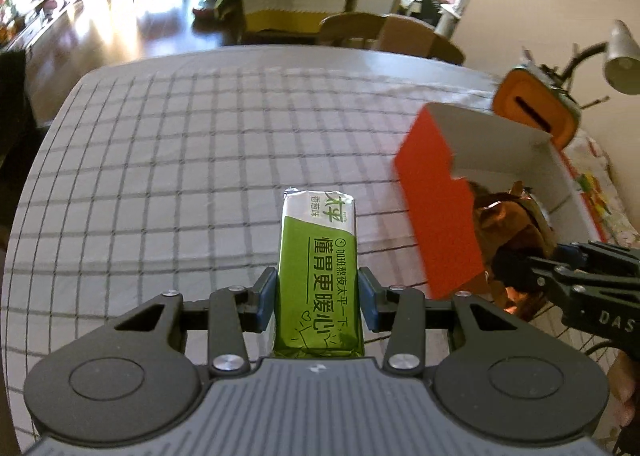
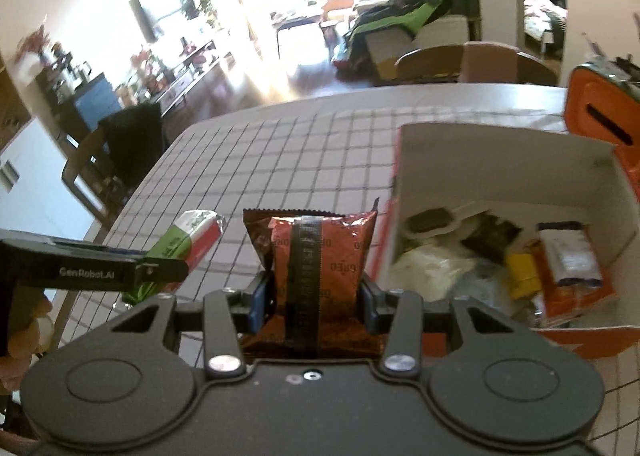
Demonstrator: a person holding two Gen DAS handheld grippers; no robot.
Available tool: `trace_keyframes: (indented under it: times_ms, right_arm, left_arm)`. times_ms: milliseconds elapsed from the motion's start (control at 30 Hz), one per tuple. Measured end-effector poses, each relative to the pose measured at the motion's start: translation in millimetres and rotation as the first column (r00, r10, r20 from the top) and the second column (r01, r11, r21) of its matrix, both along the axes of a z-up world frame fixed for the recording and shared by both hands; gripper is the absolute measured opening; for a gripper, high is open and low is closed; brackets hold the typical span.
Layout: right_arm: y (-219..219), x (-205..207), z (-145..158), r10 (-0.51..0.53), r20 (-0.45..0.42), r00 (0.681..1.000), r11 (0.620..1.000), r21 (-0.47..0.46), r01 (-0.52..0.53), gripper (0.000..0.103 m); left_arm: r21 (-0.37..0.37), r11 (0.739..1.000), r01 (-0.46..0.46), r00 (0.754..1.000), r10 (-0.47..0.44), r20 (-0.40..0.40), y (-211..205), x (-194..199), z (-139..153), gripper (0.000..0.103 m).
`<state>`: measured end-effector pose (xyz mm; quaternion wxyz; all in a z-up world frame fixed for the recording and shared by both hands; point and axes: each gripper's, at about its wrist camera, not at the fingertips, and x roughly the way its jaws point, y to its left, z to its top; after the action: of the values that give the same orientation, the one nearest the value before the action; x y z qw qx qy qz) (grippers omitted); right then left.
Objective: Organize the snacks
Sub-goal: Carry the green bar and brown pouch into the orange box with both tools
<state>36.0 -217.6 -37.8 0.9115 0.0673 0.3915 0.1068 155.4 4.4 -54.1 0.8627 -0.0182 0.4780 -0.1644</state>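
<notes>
Left gripper (image 1: 318,298) pinches a green-and-white foil cracker pack (image 1: 318,276) by its long sides, blue pads pressed flat on both edges; pack sticks out fwd along the fingers, held above the checked tablecloth (image 1: 180,160), clear of it. Right gripper (image 2: 314,302) is clamped on a reddish-brown foil snack packet (image 2: 316,256), w/ a dark stripe down its middle, pads on the two side edges; packet also in the air, just left of the open orange-and-white cardboard box (image 2: 404,160).

Box already holds mixed wrappers, a yellow one and an orange one among them; an orange holder (image 2: 592,108) stands behind it.

Handling, as a guess: both packs look light; foil film is slick and crinkly, so a side pinch can slip if loosened. Green pack reads stiff and block-like, prob. brittle biscuits inside, so firm but not crushing. Brown packet is puffier and softer, dents under the pads; best held mid-body, not by the crimped end seal.
</notes>
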Motion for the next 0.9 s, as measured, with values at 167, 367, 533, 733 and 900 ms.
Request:
trace_keyframes:
  times_ms: [167, 367, 533, 733, 900]
  right_arm:
    - [-26, -4, 6, -0.059, 0.036, 0.998, 0.998, 0.002, 0.059, 0.044]
    - [-63, -7, 10, -0.119, 0.062, 0.991, 0.993, -0.016, 0.120, 0.044]
    - [-90, -7, 10, -0.160, 0.070, 0.985, 0.986, -0.028, 0.162, 0.044]
    - [-119, 0, 5, -0.188, 0.051, 0.981, 0.980, -0.048, 0.191, 0.044]
    - [-141, 10, -5, -0.214, 0.024, 0.977, 0.974, -0.068, 0.215, 0.044]
  left_arm:
    - [0.004, 0.998, 0.056, 0.997, -0.056, 0.048, -36, 2, 15, 0.042]
    - [0.003, 0.993, 0.117, 0.990, -0.117, 0.081, -82, 3, 28, 0.042]
    - [0.042, 0.982, 0.185, 0.976, -0.189, 0.110, -125, 7, 30, 0.042]
    - [0.085, 0.972, 0.217, 0.967, -0.226, 0.114, -166, 14, 21, 0.042]
    - [0.093, 0.970, 0.223, 0.970, -0.231, 0.079, -191, 26, 10, 0.042]
